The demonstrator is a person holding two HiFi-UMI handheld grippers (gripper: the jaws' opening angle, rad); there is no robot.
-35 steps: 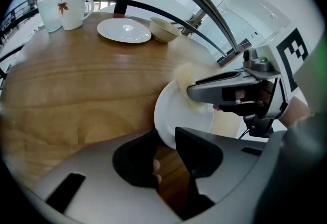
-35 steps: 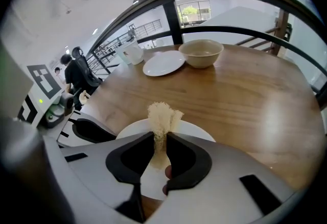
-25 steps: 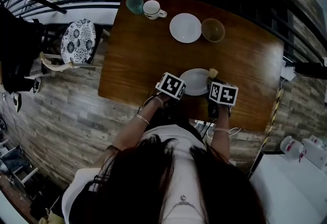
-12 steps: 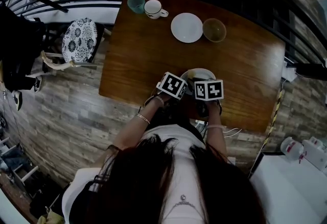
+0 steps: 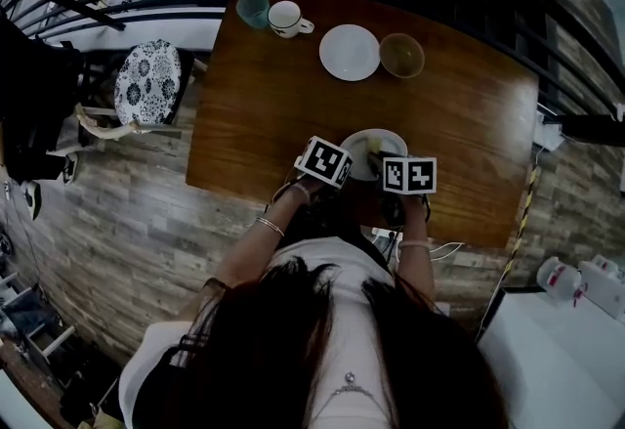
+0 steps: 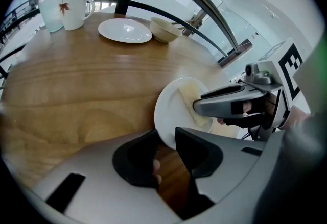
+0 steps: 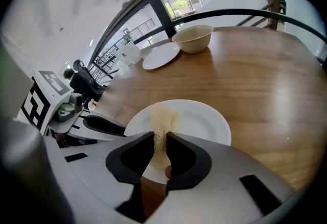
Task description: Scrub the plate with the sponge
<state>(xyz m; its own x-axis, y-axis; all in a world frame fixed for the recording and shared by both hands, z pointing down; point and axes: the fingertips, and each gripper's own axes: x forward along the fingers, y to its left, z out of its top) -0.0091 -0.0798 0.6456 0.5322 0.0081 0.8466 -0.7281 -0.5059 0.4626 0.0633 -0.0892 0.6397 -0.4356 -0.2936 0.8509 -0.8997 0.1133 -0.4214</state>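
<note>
A brown wooden table (image 5: pixel 264 114) fills the middle of the head view. At its 11 o'clock corner stands a teal cup (image 5: pixel 256 9), and a white mug (image 5: pixel 287 19) is just beside it at 3 o'clock. Further toward 3 o'clock lie an empty white plate (image 5: pixel 350 52) and a beige bowl (image 5: pixel 402 56). At the table's 9 o'clock, a chair with a patterned seat (image 5: pixel 148 82) stands on plank flooring (image 5: pixel 127 222).

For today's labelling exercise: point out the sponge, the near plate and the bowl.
sponge (image 7: pixel 163 118): right gripper view, its yellow body.
near plate (image 7: pixel 202 118): right gripper view, bare white face.
bowl (image 7: pixel 193 40): right gripper view, outer wall.
</note>
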